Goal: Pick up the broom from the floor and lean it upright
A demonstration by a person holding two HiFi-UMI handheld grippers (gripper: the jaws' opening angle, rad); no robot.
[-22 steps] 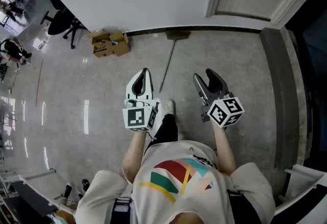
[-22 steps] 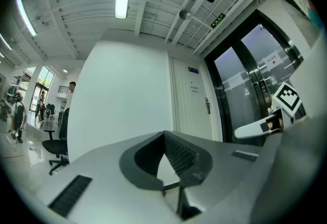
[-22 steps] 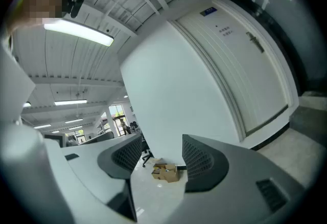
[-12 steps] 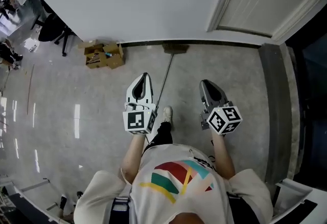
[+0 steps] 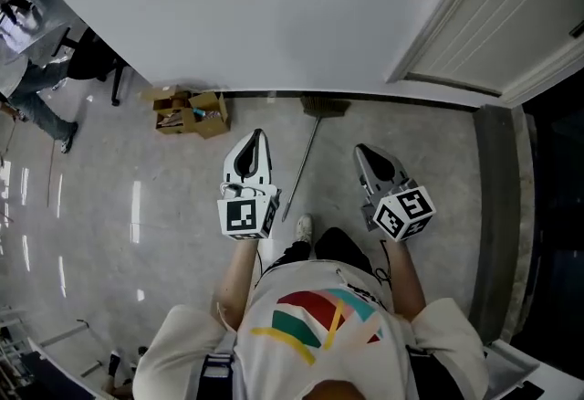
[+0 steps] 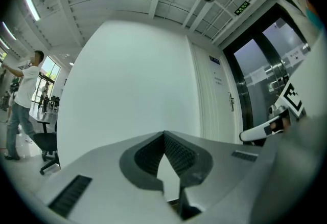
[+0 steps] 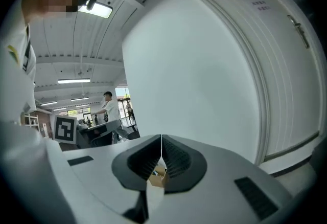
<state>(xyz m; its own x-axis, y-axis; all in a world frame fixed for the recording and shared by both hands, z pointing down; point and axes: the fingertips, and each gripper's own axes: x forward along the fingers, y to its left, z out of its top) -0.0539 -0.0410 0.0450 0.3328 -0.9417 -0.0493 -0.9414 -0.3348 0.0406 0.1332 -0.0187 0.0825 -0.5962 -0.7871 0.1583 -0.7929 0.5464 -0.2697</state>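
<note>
The broom [image 5: 306, 156] lies on the grey floor in the head view, its brush head [image 5: 325, 106] against the white wall's base and its thin handle running back toward the person's shoe [image 5: 303, 227]. My left gripper [image 5: 252, 144] hangs to the left of the handle, shut and empty. My right gripper [image 5: 368, 156] hangs to the right of it, also shut with nothing held. In the left gripper view the jaws [image 6: 164, 135] meet at their tips against the white wall. The right gripper view shows its jaws [image 7: 161, 138] closed together, level.
An open cardboard box [image 5: 187, 111] sits on the floor by the wall at the left. A white door [image 5: 511, 24] stands at the right, with a dark threshold strip [image 5: 488, 206] beside it. People and an office chair [image 5: 91, 60] are at the far left.
The view has moved toward the wall, and the broom head now lies closer. Both grippers stay shut on either side of the handle. The person's other foot has stepped forward.
</note>
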